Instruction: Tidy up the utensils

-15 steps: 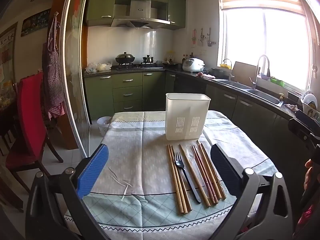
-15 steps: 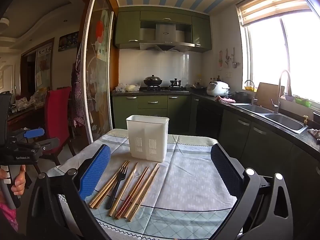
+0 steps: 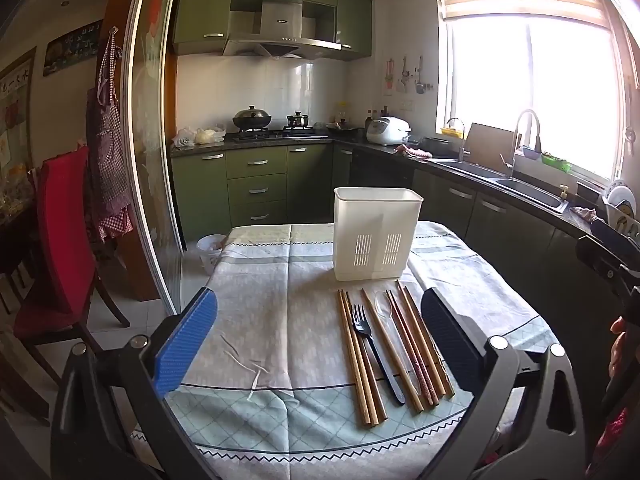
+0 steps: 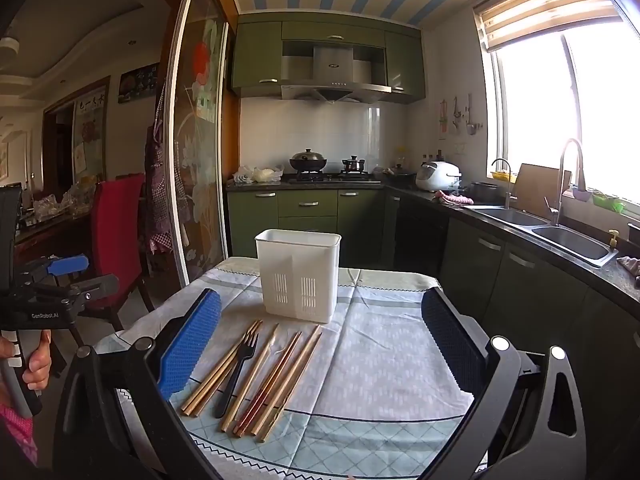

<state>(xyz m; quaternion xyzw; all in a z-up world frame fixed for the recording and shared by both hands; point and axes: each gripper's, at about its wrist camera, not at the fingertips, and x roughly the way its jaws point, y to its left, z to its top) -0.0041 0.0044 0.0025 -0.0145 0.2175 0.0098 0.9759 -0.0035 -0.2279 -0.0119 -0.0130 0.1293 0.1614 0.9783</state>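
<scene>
A white slotted utensil holder (image 3: 377,234) (image 4: 298,276) stands upright on the table. In front of it lie several wooden chopsticks (image 3: 358,356) (image 4: 218,370), a black plastic fork (image 3: 374,346) (image 4: 236,370), a clear spoon (image 3: 386,312) and reddish chopsticks (image 3: 410,352) (image 4: 266,384), side by side. My left gripper (image 3: 320,340) hovers open above the near table, left of the row, empty. My right gripper (image 4: 322,344) is open and empty too, with the utensils below its left finger (image 4: 192,344). The left gripper also shows in the right wrist view (image 4: 66,266), held by a hand.
A patterned tablecloth (image 3: 260,300) covers the table. A red chair (image 3: 64,232) stands left by a glass sliding door (image 3: 152,160). Green cabinets, a stove with pots (image 3: 252,118) and a sink counter (image 3: 520,188) run behind and to the right. A bin (image 3: 210,246) sits on the floor.
</scene>
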